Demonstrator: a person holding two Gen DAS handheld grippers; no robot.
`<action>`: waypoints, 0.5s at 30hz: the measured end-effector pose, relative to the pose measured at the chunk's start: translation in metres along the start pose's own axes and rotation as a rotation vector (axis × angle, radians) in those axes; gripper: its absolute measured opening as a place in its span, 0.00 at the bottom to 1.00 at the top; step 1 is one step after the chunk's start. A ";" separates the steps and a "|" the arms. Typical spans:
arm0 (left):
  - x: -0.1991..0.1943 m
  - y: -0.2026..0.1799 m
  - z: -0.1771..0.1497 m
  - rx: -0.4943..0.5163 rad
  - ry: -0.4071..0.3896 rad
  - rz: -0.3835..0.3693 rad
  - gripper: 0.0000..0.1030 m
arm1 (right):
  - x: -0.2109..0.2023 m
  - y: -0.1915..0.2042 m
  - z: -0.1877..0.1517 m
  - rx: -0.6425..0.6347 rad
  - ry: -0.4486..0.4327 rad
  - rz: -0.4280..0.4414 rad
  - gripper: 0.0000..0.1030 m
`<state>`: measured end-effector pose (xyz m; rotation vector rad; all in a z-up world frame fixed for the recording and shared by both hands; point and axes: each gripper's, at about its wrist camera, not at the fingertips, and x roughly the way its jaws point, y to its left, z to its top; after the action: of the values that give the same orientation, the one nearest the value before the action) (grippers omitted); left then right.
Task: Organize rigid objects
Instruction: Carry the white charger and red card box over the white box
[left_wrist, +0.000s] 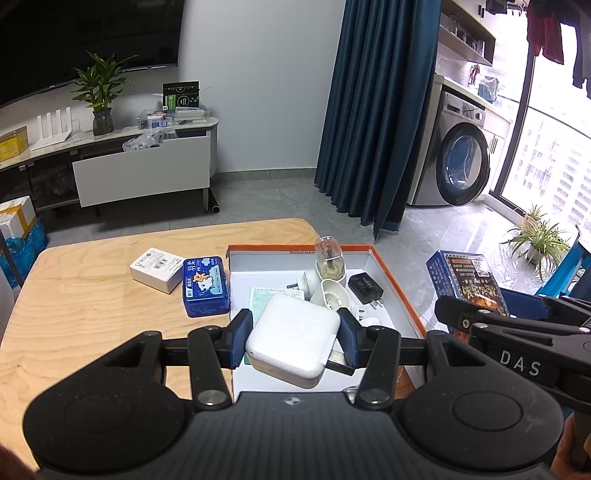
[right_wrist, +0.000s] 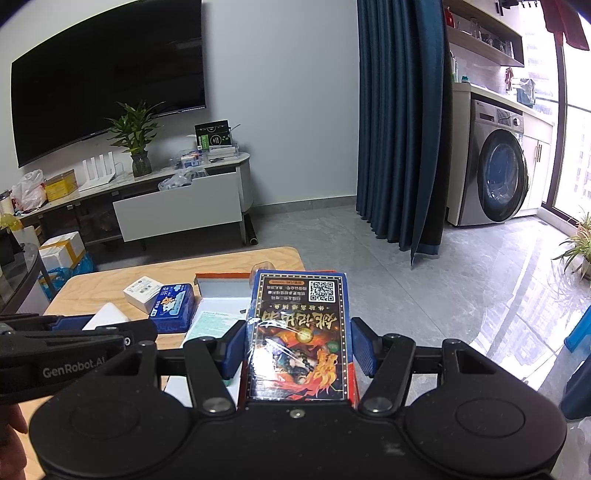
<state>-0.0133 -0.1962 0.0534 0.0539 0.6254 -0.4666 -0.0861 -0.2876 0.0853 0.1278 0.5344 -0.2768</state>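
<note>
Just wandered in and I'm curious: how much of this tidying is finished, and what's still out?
Done, it seems: a black plug, a small glass bottle and white adapters already lie in the orange-rimmed box. In hand: the left tool grips a white charger over that box; the right tool holds a blue card box. Left: a blue tin and white carton on the table.

Tin (left_wrist: 205, 287) lies between small carton (left_wrist: 157, 268) and tray (left_wrist: 395, 273).
</note>
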 end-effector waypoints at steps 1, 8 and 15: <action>0.000 0.001 0.000 -0.001 -0.001 0.001 0.49 | 0.000 0.000 0.000 0.000 0.000 0.000 0.69; 0.000 0.001 0.000 -0.001 0.000 0.001 0.49 | 0.001 0.000 -0.001 -0.001 0.000 0.004 0.69; 0.000 0.000 -0.001 0.000 0.001 0.000 0.49 | 0.002 0.000 -0.001 -0.002 0.003 0.005 0.69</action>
<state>-0.0138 -0.1957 0.0526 0.0537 0.6263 -0.4665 -0.0852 -0.2874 0.0831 0.1273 0.5369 -0.2717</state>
